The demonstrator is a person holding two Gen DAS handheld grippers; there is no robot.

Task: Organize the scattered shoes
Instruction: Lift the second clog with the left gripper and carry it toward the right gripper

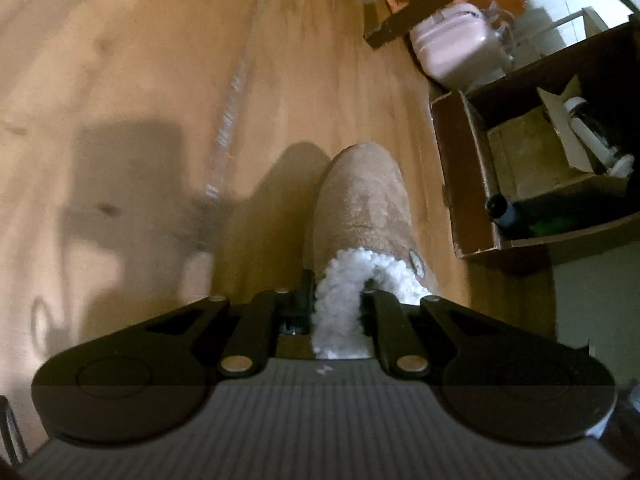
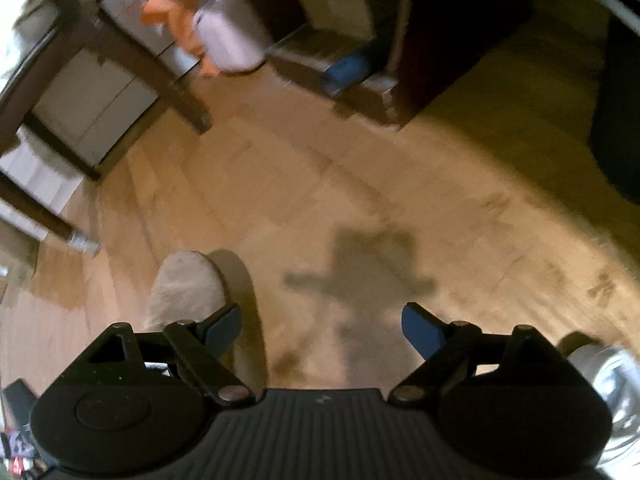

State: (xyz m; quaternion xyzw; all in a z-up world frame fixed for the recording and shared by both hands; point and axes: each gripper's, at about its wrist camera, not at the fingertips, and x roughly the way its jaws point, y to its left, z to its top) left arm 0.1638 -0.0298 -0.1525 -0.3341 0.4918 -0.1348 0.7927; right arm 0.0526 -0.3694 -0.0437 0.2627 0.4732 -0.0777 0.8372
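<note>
Here we see the left hand-held gripper [image 1: 334,300] clamped tight on a tan slipper [image 1: 360,208], its fingers pinching the white fleece lining [image 1: 344,304] at the slipper's opening. The slipper points away from the camera, toe forward, above a wooden floor [image 1: 160,60] on which it throws a shadow to its left; whether the sole touches the boards we cannot tell. To the right of the slipper stands an open cardboard box [image 1: 472,184] with bottles and card inside, and beyond that a pale pink case [image 1: 460,48] beside a dark furniture leg.

In the right wrist view, the right hand-held gripper [image 2: 322,330] has its blue-padded fingers [image 2: 420,328] spread wide with nothing between them, only bare floor [image 2: 360,184] and the gripper's own shadow. A tan slipper [image 2: 184,292] shows at the lower left of that view, just behind the left finger. Dark table legs [image 2: 160,80] and the pink case [image 2: 232,40] lie further off, blurred.
</note>
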